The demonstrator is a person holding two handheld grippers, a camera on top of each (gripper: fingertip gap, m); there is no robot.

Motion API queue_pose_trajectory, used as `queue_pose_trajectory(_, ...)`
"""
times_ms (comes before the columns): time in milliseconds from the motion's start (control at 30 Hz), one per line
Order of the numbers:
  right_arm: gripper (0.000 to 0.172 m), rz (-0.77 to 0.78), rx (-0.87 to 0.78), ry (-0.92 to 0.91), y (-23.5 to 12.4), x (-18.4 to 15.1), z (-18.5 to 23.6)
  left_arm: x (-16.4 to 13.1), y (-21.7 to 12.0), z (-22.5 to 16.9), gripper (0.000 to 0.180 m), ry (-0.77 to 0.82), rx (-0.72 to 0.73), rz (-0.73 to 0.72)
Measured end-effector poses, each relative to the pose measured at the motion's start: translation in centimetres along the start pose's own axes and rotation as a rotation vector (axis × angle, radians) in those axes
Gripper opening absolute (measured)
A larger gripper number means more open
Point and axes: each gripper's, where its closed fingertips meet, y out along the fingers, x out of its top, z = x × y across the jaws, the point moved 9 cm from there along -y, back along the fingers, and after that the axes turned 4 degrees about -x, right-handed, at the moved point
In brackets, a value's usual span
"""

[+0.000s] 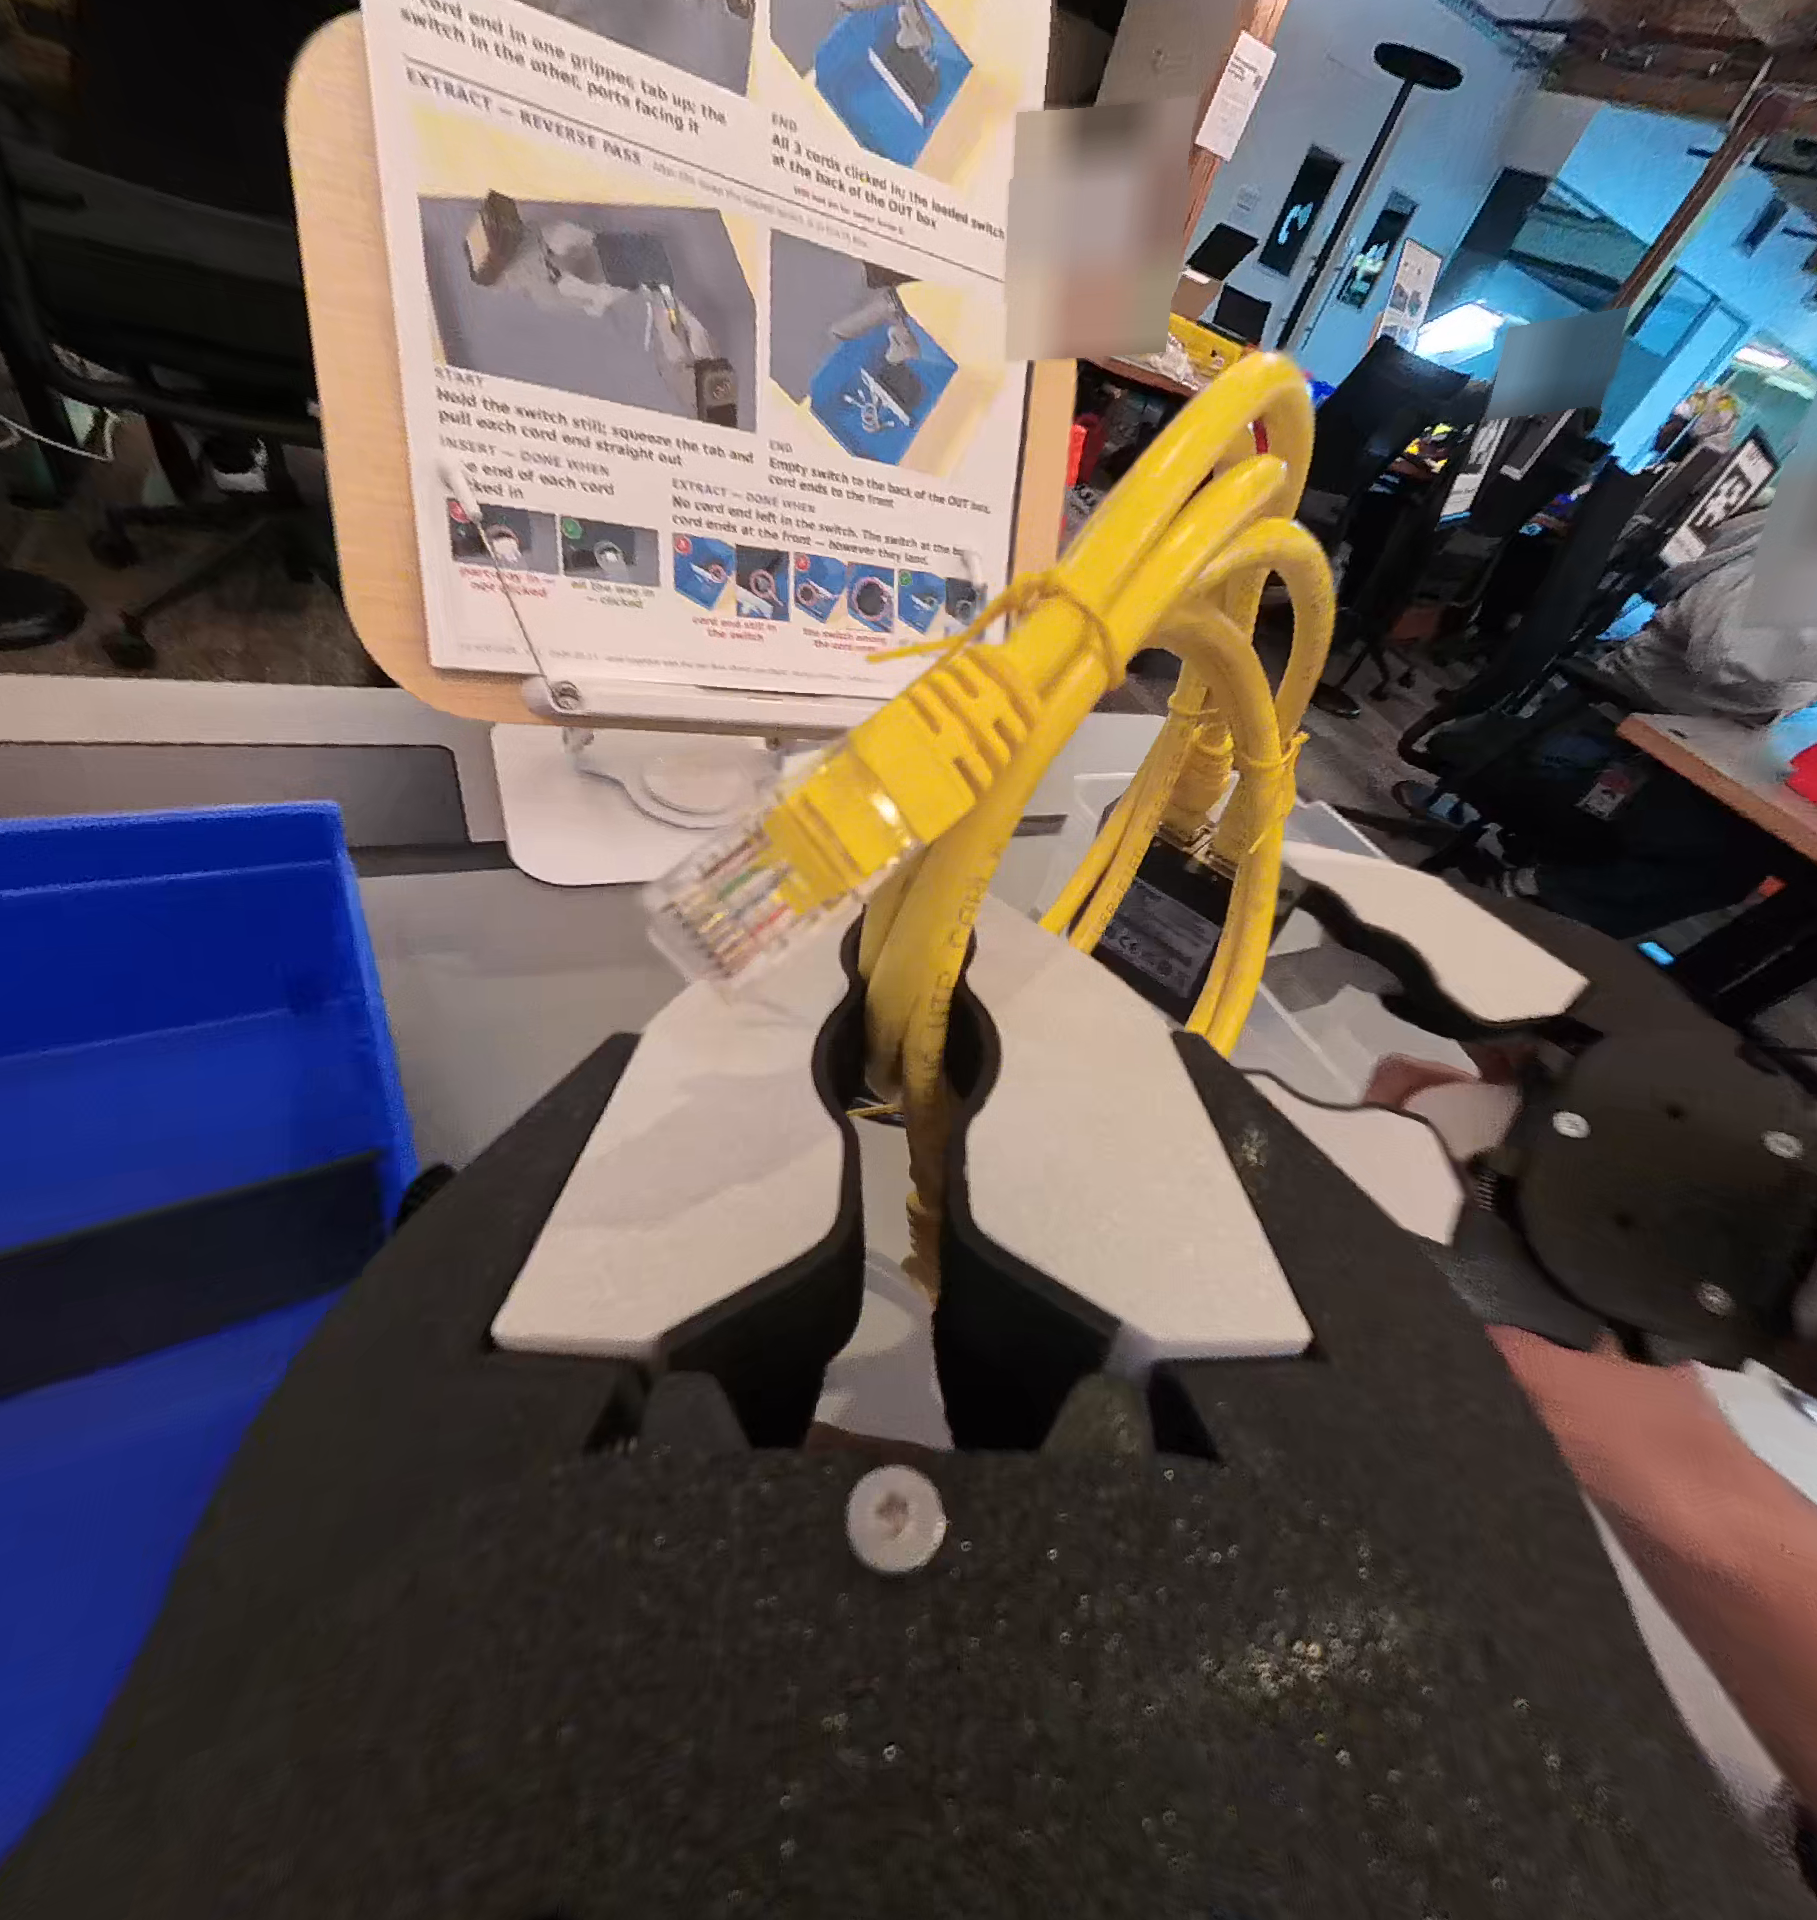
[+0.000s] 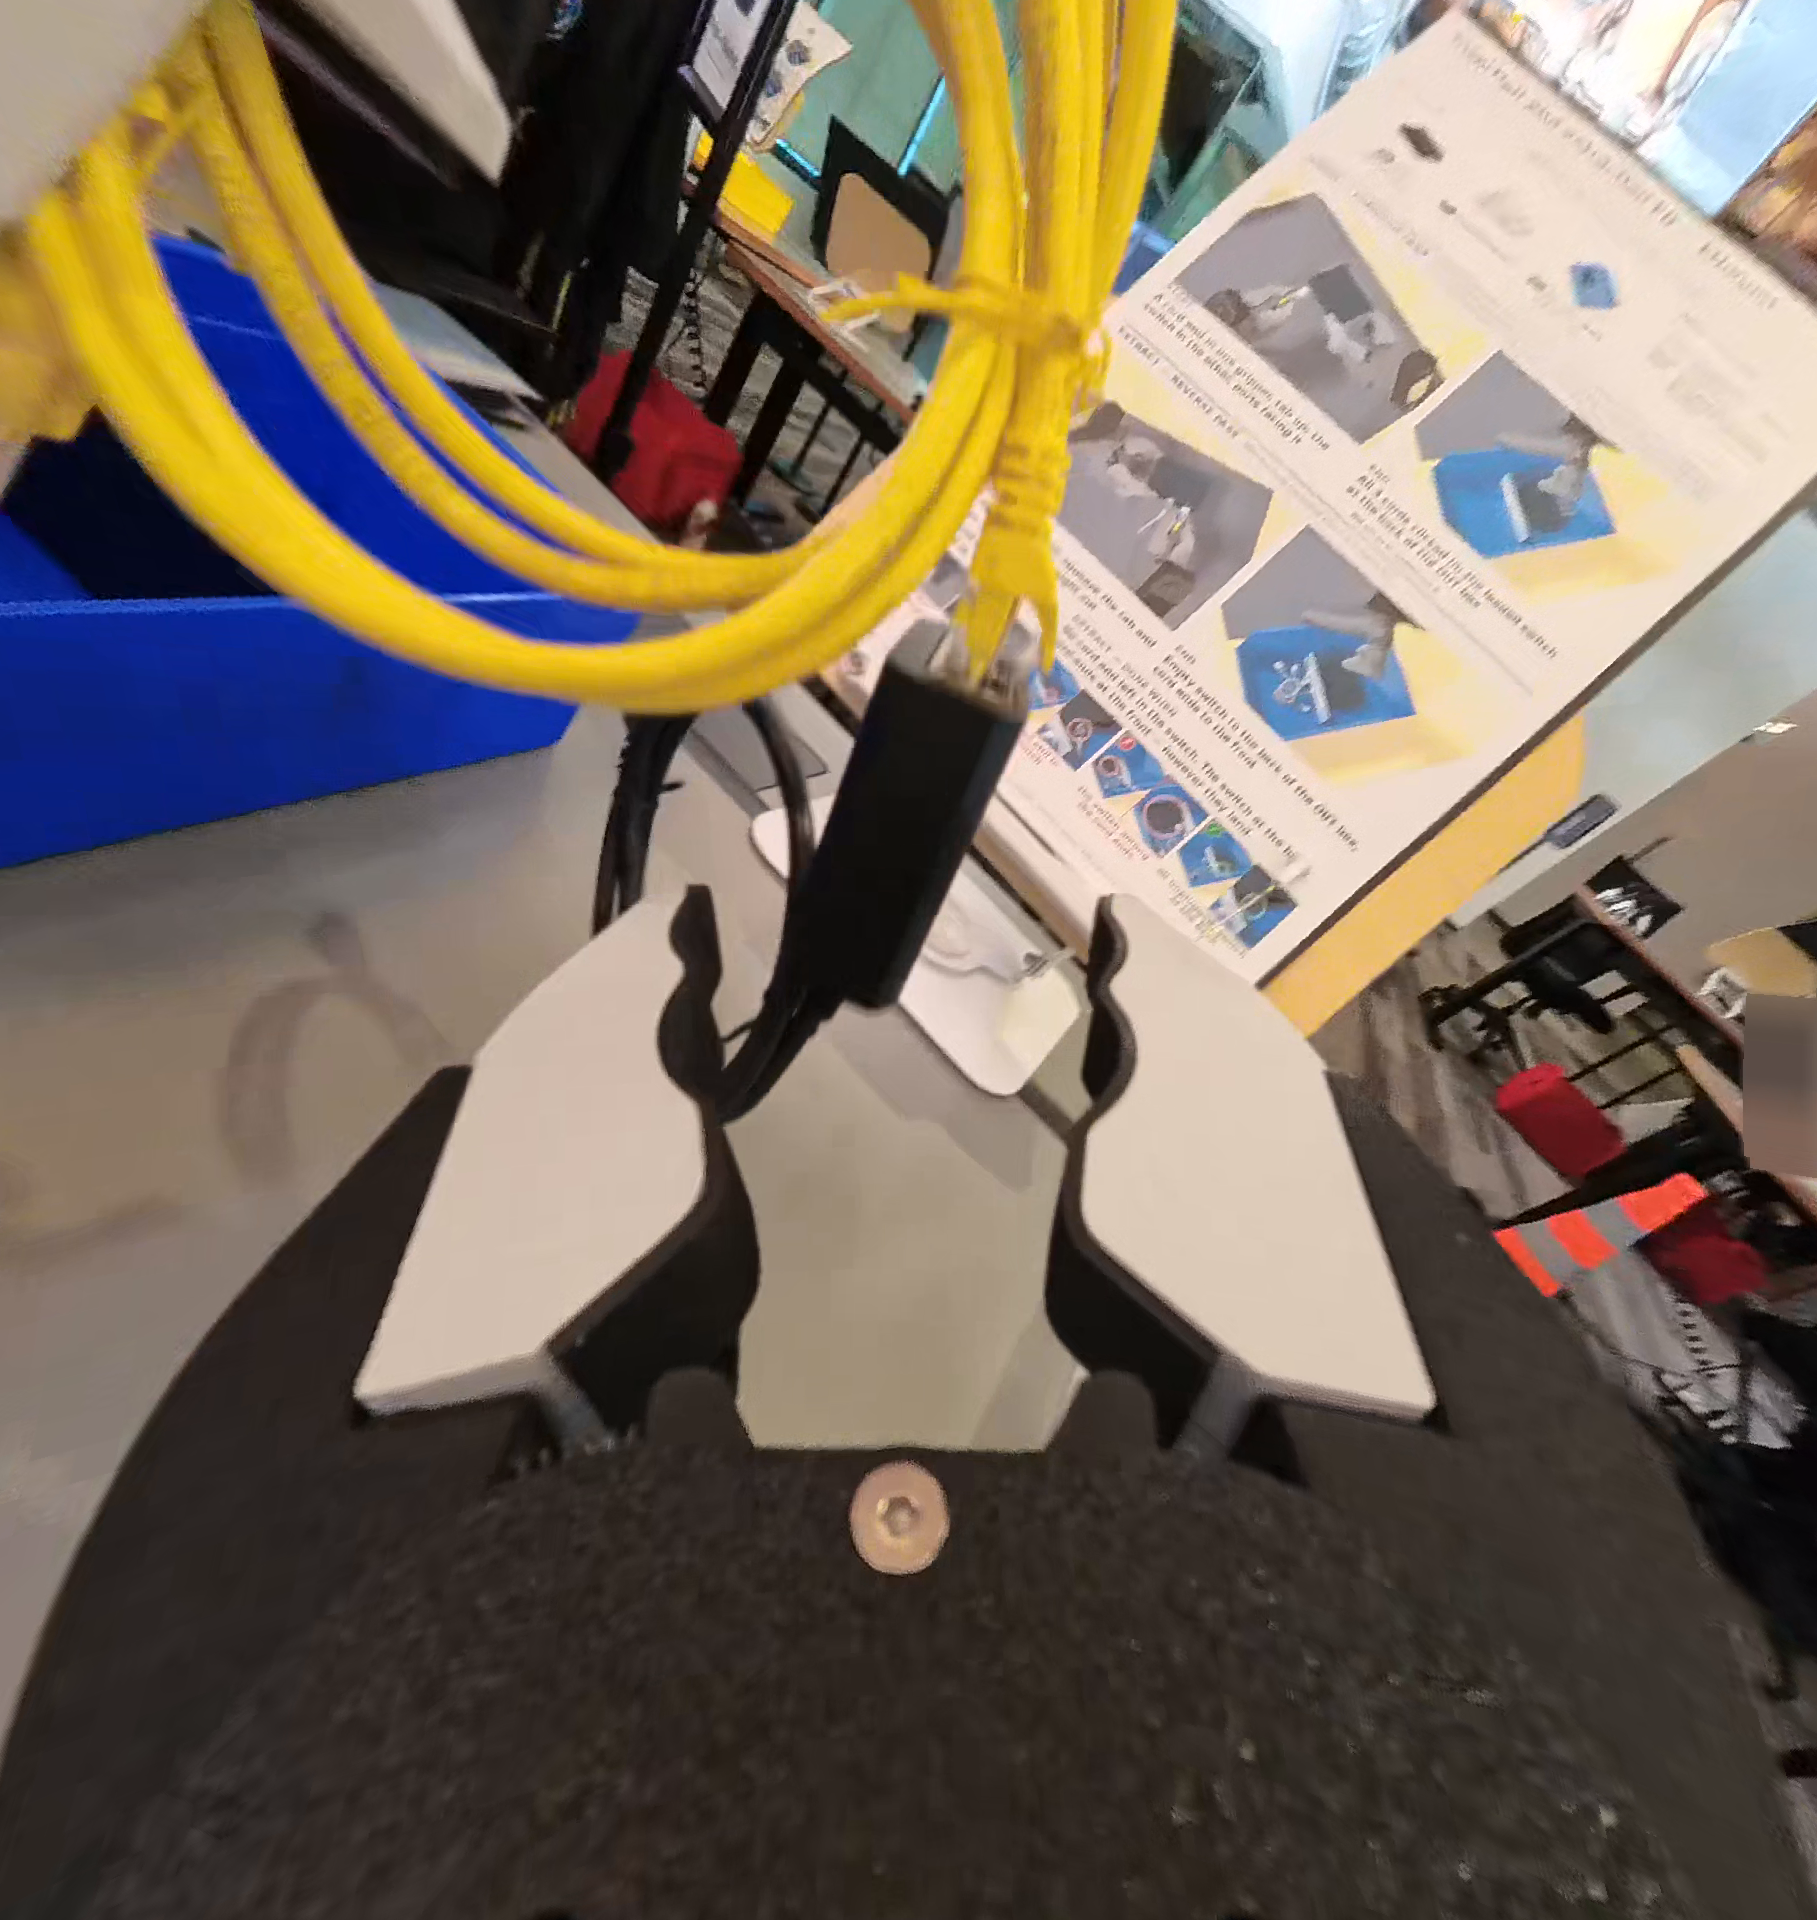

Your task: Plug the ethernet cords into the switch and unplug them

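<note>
yellow cords pinched in the left tongs, switch hanging between the open right tongs

the left gripper (image 1: 909, 997) has its two white fingers (image 1: 738, 1164) drawn close together, with a bundle of yellow ethernet cords (image 1: 925, 997) pressed in the narrow slot between them. above the fingers the cords loop upward, bound with a thin yellow tie, and one free plug (image 1: 779, 873) with a clear tip and yellow boot sticks out to the left of the loop, unplugged.

taking the black switch (image 2: 909, 831) as the landmark: it hangs tilted in the air, its port end uppermost, where yellow cord ends (image 2: 1018, 530) run into it (how many are seated i cannot tell through the blur). the cords arc up and to the left of the switch toward the left gripper. a black lead (image 2: 769, 1049) leaves the lower end of the switch and passes by the left finger of the right gripper (image 2: 899, 987). that gripper's jaws stand wide, just below and to either side of the switch's lower end, with visible gaps between both fingers and the switch body; neither presses on it.

left of the switch sits a blue bin (image 2: 208, 707) on the grey table (image 2: 260, 987). behind and to the right of the switch stands an instruction sheet (image 2: 1403, 499) on a wooden board with a white stand. a person's hand (image 1: 1444, 1101) grips the right gripper's handle, seen in the left wrist view.
</note>
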Motion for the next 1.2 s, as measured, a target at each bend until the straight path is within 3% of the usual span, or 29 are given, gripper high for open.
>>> queue_pose_trajectory(167,0.065,0.011,0.011,-0.023,1.3,-0.4,0.7,-1.3,-0.8,-1.6,0.010,-0.034,-0.071,-0.001)
queue_pose_trajectory(300,0.047,-0.030,0.029,0.056,1.1,-0.9,0.3,-2.7,-2.0,-2.8,0.010,-0.064,-0.119,-0.011)
queue_pose_trajectory(600,0.041,-0.074,0.189,0.036,0.9,-2.4,-0.3,-7.8,-4.9,-7.9,0.013,0.052,-0.209,-0.050)
queue_pose_trajectory(733,0.042,-0.204,0.374,0.025,0.1,-2.7,0.5,-9.1,-6.6,-10.6,0.023,0.195,-0.309,-0.014)
queue_pose_trajectory(800,0.042,-0.271,0.455,0.041,-0.4,-2.8,0.4,-9.4,-8.1,-11.2,0.049,0.232,-0.371,0.007)
queue_pose_trajectory(867,0.041,-0.298,0.493,0.066,-0.8,-3.1,0.0,-9.5,-9.9,-10.9,0.059,0.237,-0.425,0.019)
queue_pose_trajectory(1033,0.042,-0.337,0.513,0.086,-1.2,-3.2,-0.8,-8.9,-12.2,-6.9,0.056,0.193,-0.433,0.019)
queue_pose_trajectory(1200,0.041,-0.335,0.422,-0.152,-2.4,-1.6,-0.3,-6.6,-12.6,-2.7,0.053,0.080,-0.446,0.027)
